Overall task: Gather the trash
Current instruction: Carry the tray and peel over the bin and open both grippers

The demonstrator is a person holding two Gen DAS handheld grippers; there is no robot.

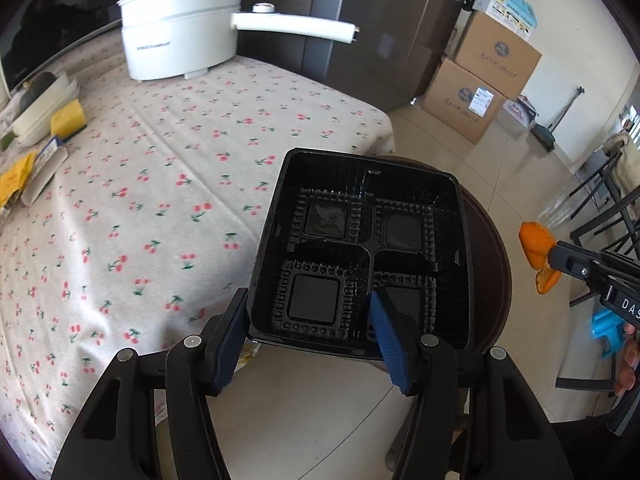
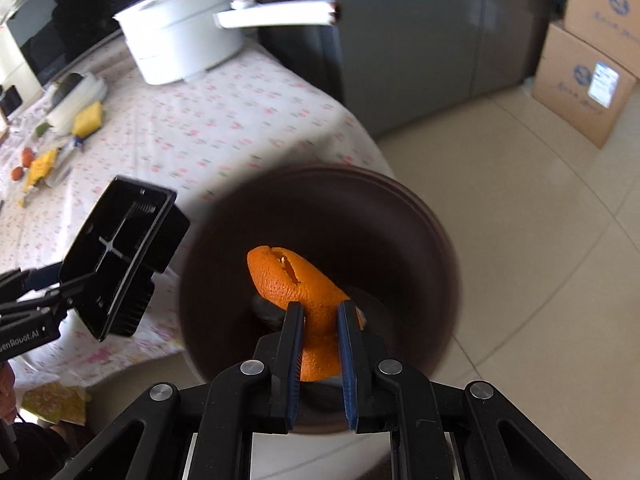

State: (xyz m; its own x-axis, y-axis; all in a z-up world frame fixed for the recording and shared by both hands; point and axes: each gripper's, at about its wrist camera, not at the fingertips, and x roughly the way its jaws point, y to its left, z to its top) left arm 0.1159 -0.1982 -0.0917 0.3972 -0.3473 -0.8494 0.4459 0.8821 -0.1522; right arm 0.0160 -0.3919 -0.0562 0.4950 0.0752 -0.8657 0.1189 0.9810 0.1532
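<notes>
The left gripper (image 1: 308, 336) pinches the near wall of a black tray (image 1: 360, 248), one finger outside and one inside, and holds it tipped in the air past the table (image 1: 120, 208) edge, partly over a dark round bin (image 2: 320, 216) that stands on the floor beside the table. The tray looks empty apart from some residue in its compartments. The right gripper (image 2: 320, 320) is closed narrowly on an orange peel (image 2: 296, 276) and holds it directly above the bin's mouth, clear of the rim.

Judging from this, two pieces of trash are lifted and at the bin, but neither is dropped yet; something pale lies at the bottom of the bin, too blurred to identify. Releasing the peel should need only an opening of the jaws. The tray is off to the side of the bin's centre, so it probably needs to come further over before release.

More remains on the table: yellow wrappers (image 2: 44, 164) and small reddish scraps (image 2: 22, 164) lie near the far edge, close to a white dish (image 2: 76, 100) and a yellow sponge (image 2: 90, 118). The white pot (image 2: 180, 28) is presumably not trash. So the task seems partly done, with this drop and at least one more trip left.
</notes>
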